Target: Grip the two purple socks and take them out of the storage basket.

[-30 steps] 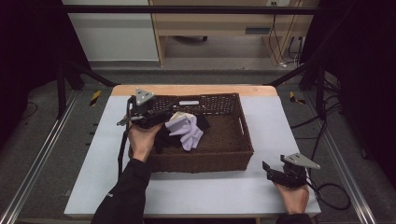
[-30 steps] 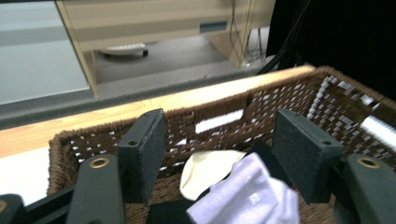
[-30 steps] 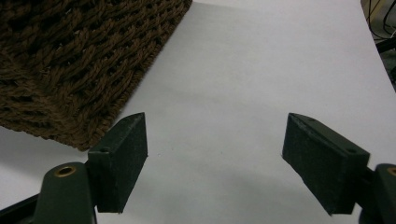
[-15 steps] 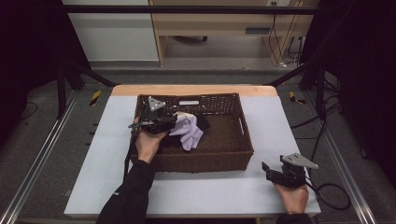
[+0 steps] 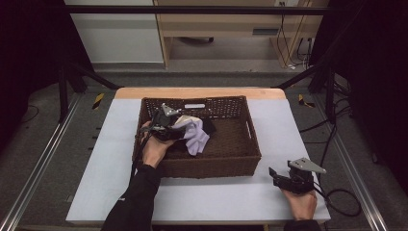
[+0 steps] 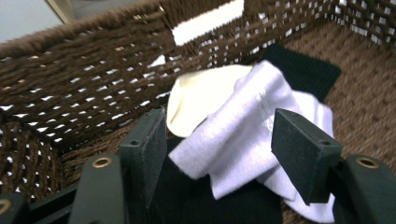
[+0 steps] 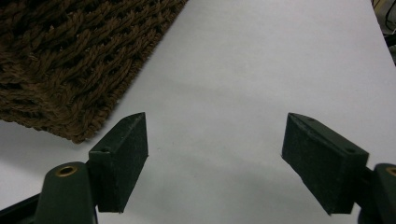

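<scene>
I am holding my left gripper (image 5: 179, 126) inside the brown woven wicker basket (image 5: 240, 161), near its left wall, and its jaws have just been opening; they are standing wide apart now, with the pale lilac folded cloth (image 6: 243, 140) lying between them but the pads not pressing on it, so the cloth is released; in the left gripper view the left pad (image 6: 152, 149) is sitting just beside the cloth's lower corner and the right pad (image 6: 299, 156) is standing clear of its right edge; the lilac cloth is resting in the basket's left half, draped over a cream-coloured cloth (image 6: 198, 100) that is lying against the basket's far wall below the white handle slot (image 6: 208, 21); a black fabric piece (image 6: 303, 70) is lying behind and under them on the basket floor; my left hand (image 5: 155, 149) is reaching over the basket's near-left rim; my right gripper (image 5: 281, 179) is resting on the pale grey table top (image 5: 288, 125) near the front right corner, well apart from the basket; its jaws are gaping with nothing but bare table between them, and the basket's near corner (image 7: 70, 70) is lying up and to the left in the right gripper view.
</scene>
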The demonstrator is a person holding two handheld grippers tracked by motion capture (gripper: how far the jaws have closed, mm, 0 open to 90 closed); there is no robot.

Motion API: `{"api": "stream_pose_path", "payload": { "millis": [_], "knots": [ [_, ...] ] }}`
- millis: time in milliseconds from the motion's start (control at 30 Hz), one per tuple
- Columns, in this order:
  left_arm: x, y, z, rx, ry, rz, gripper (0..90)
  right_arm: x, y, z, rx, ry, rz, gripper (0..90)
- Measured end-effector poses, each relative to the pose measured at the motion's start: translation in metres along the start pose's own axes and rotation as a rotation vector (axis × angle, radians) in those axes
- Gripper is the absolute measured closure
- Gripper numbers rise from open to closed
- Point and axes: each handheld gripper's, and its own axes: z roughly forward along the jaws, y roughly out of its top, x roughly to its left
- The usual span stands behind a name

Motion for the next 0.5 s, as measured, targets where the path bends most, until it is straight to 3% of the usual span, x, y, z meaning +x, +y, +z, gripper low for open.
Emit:
{"api": "stream_pose_path", "payload": {
  "millis": [267, 367, 400, 500],
  "knots": [
    [0.001, 0.000, 0.010, 0.071, -0.032, 0.000, 38.9, 0.000, 0.000, 0.000, 0.001, 0.006, 0.002, 23.0],
    [-0.001, 0.000, 0.011, 0.103, -0.040, 0.007, 52.4, 0.000, 0.000, 0.000, 0.001, 0.006, 0.001, 23.2],
    [-0.001, 0.000, 0.011, 0.109, -0.040, 0.007, 61.3, 0.000, 0.000, 0.000, 0.000, 0.005, 0.001, 23.4],
    [-0.001, 0.000, 0.011, 0.131, -0.052, 0.001, 69.2, 0.000, 0.000, 0.000, -0.001, 0.006, -0.001, 23.7]
  ]
}}
